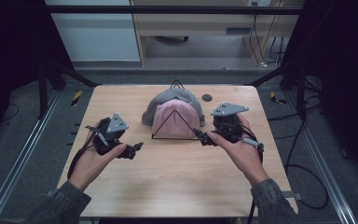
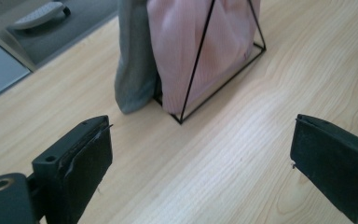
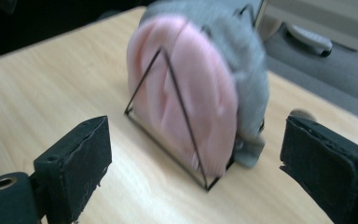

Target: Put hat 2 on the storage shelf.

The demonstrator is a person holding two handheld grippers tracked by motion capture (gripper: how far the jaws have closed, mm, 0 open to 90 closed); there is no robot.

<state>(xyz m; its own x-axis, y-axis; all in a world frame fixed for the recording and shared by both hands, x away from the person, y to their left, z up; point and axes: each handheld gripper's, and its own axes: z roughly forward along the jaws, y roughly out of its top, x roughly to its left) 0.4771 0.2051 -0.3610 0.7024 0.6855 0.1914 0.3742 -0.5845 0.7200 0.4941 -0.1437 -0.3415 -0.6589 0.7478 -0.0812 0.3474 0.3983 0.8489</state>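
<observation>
A pink knitted hat [image 1: 175, 119] [image 2: 177, 46] [image 3: 205, 88] leans in a black wire triangular stand [image 1: 175, 137] [image 2: 223, 85] [image 3: 168, 153] at the back middle of the wooden table [image 1: 177, 177]. A grey hat [image 1: 156, 109] [image 2: 133, 70] [image 3: 247, 79] sits behind it on the same stand. My left gripper [image 1: 137, 148] [image 2: 198, 140] is open to the front left of the stand, apart from it. On the stand's right, my right gripper [image 1: 200, 135] [image 3: 196, 135] is open close to the stand's corner, with the hats ahead of its jaws. Nothing is held.
A small dark round disc [image 1: 207, 97] lies on the table behind the hats at the right. Black frame bars and metal rails [image 1: 18, 158] flank the table. Cables [image 1: 303, 154] trail on the floor at the right. A wooden cabinet [image 1: 191, 23] stands beyond.
</observation>
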